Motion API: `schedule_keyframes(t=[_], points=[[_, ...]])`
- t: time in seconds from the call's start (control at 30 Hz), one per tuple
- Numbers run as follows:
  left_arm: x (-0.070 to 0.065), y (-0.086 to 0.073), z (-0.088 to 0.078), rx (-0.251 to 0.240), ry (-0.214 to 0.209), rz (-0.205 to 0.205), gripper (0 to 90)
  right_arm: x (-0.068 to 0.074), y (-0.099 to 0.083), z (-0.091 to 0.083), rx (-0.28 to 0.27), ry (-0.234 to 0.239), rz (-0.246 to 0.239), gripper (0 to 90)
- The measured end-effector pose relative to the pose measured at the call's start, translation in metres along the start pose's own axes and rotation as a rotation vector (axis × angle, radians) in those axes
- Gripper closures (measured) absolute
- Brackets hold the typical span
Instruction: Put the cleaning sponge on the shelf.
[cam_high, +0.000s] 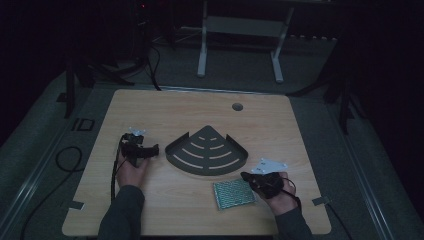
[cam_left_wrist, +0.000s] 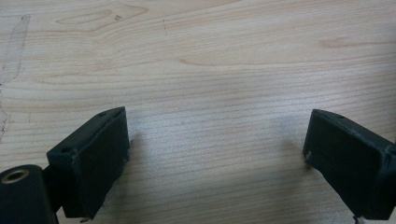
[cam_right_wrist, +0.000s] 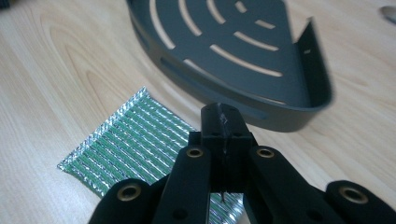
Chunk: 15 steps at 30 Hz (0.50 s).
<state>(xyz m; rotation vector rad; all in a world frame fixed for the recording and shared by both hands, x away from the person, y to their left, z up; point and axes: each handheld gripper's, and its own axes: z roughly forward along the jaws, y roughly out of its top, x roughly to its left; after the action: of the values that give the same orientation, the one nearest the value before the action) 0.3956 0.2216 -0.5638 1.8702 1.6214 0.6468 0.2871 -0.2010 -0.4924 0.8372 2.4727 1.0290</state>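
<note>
A dark fan-shaped slotted tray (cam_high: 200, 169) lies in the middle of the wooden table. A green and silver ribbed pad (cam_high: 234, 194) lies flat in front of it, toward the right. My right gripper (cam_high: 245, 176) hovers at the pad's right end, pointing toward the tray. In the right gripper view its jaws (cam_right_wrist: 220, 116) are pressed together with nothing between them, above the pad (cam_right_wrist: 126, 140) and just short of the tray's curved rim (cam_right_wrist: 224, 98). My left gripper (cam_high: 152, 149) rests left of the tray. In the left gripper view it (cam_left_wrist: 217, 144) stands wide open over bare wood.
A round cable hole (cam_high: 237, 106) sits near the table's far edge. Tape pieces mark the near corners (cam_high: 75, 204). Cables trail off the left side (cam_high: 67, 160). A white desk frame (cam_high: 202, 50) stands on the floor beyond the table.
</note>
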Motion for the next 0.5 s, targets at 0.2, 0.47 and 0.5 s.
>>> schedule_keyframes(t=[0.2,0.47,0.5], points=[[0.0,0.0,0.0,0.0,0.001,-0.002,7.3,0.005,-0.002,0.02,0.056,0.015,-0.018,89.9],[0.0,0.0,0.0,-0.001,0.002,-0.002,7.3,0.005,-0.017,0.034,0.098,0.028,0.019,89.9],[0.0,0.0,0.0,-0.001,0.002,-0.002,7.3,0.006,-0.019,0.034,0.104,0.026,0.022,90.0]])
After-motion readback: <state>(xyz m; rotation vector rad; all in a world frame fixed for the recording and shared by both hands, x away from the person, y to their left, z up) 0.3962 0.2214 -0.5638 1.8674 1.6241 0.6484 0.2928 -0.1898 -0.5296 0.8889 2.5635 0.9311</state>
